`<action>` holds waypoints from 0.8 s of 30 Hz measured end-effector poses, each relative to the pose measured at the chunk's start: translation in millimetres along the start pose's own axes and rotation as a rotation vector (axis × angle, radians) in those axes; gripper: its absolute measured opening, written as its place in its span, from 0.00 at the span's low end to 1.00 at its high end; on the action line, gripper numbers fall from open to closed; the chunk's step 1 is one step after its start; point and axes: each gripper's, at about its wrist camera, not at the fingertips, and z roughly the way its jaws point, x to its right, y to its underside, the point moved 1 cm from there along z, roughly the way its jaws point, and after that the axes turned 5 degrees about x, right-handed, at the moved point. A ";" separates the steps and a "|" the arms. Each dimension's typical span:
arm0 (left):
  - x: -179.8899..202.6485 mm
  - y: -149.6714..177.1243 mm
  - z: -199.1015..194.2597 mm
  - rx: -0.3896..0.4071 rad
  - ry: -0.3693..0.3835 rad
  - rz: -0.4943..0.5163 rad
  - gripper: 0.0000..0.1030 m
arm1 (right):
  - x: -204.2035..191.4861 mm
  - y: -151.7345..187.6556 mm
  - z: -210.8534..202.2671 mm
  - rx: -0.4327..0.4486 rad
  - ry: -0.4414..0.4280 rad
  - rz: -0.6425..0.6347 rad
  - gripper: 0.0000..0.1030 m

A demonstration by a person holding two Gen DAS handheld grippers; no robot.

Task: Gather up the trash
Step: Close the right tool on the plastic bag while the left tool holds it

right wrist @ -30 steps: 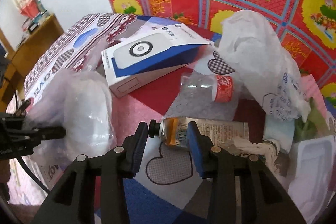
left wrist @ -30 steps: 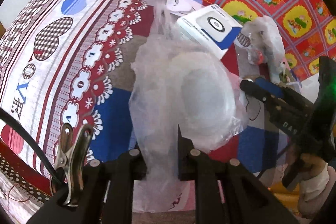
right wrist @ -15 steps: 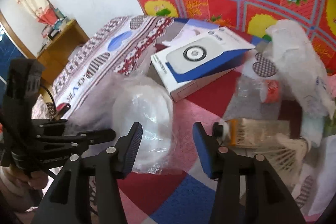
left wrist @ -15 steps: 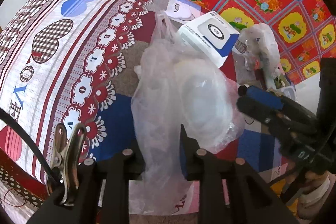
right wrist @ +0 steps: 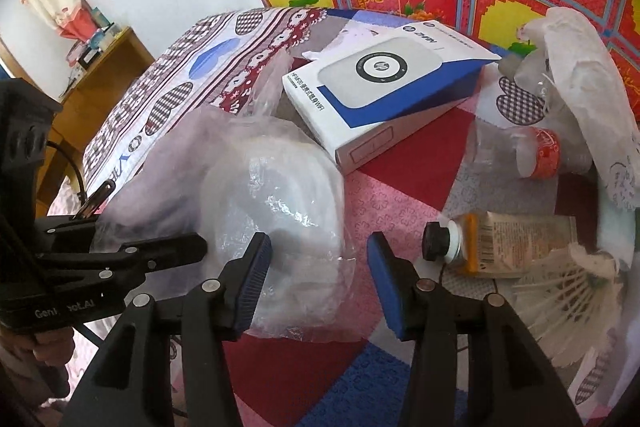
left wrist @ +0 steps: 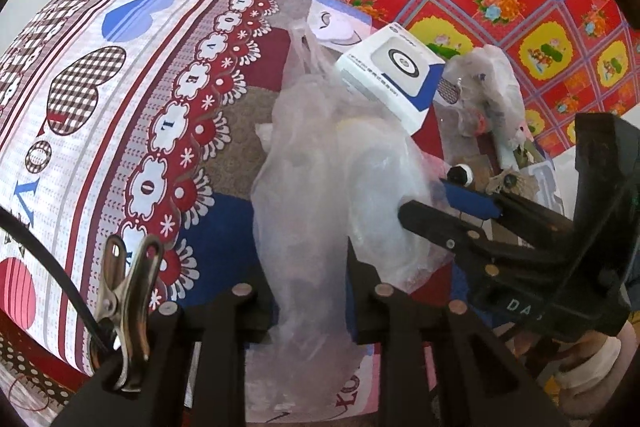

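My left gripper (left wrist: 308, 291) is shut on the edge of a clear plastic bag (left wrist: 332, 195) that holds white round containers and lies on the patterned bedspread. The bag also shows in the right wrist view (right wrist: 272, 203). My right gripper (right wrist: 318, 271) is open and empty, its left finger against the bag's right side; it shows in the left wrist view (left wrist: 432, 203). An amber tube with a black cap (right wrist: 500, 247) lies just right of it.
A white and blue box (right wrist: 384, 95) lies behind the bag. A crushed clear bottle with a red label (right wrist: 532, 155), a white plastic bag (right wrist: 580, 75) and a shuttlecock (right wrist: 568, 291) lie to the right. A wooden cabinet (right wrist: 96, 75) stands far left.
My right gripper has opened, left the amber tube and swung left to the clear bag. My left gripper has kept its hold on the bag.
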 end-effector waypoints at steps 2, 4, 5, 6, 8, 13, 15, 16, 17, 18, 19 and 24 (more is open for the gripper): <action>0.6 -0.1 0.1 0.000 0.000 0.008 0.24 | -1.5 1.6 -0.5 0.010 -0.005 -0.009 0.53; 1.5 -0.1 0.2 0.002 -0.001 0.018 0.24 | -2.8 3.1 -0.9 0.028 -0.027 0.001 0.66; 2.0 0.1 0.4 0.005 0.000 0.022 0.24 | -4.0 3.6 -0.5 0.035 -0.035 0.004 0.68; 1.9 0.2 0.3 0.007 0.001 0.021 0.24 | -6.8 3.6 0.1 0.031 -0.022 -0.009 0.69; 1.1 0.5 0.0 0.011 0.006 0.014 0.24 | -12.1 0.6 2.8 0.005 0.007 -0.034 0.69; -0.6 0.4 -0.4 0.016 0.022 0.007 0.25 | -12.8 -8.2 9.0 -0.002 0.017 -0.013 0.69; -1.9 1.2 -1.1 0.022 0.031 -0.002 0.25 | -12.0 -12.2 11.6 0.003 0.010 -0.008 0.68; -2.8 1.1 -1.1 0.024 0.038 -0.006 0.25 | -11.7 -12.9 12.4 0.005 0.005 -0.007 0.68; -3.8 1.4 -1.7 0.025 0.043 -0.008 0.25 | -12.2 -13.8 13.2 0.008 -0.004 -0.008 0.68; -4.6 1.4 -2.0 0.026 0.048 -0.009 0.25 | -12.8 -14.5 14.2 0.007 -0.010 -0.011 0.68; -5.2 1.3 -2.1 0.028 0.053 -0.009 0.25 | -13.8 -15.1 14.7 0.003 -0.018 -0.011 0.67; -9.1 2.7 -3.1 0.036 0.088 -0.022 0.25 | -20.9 -11.2 14.7 -0.014 -0.089 -0.006 0.49</action>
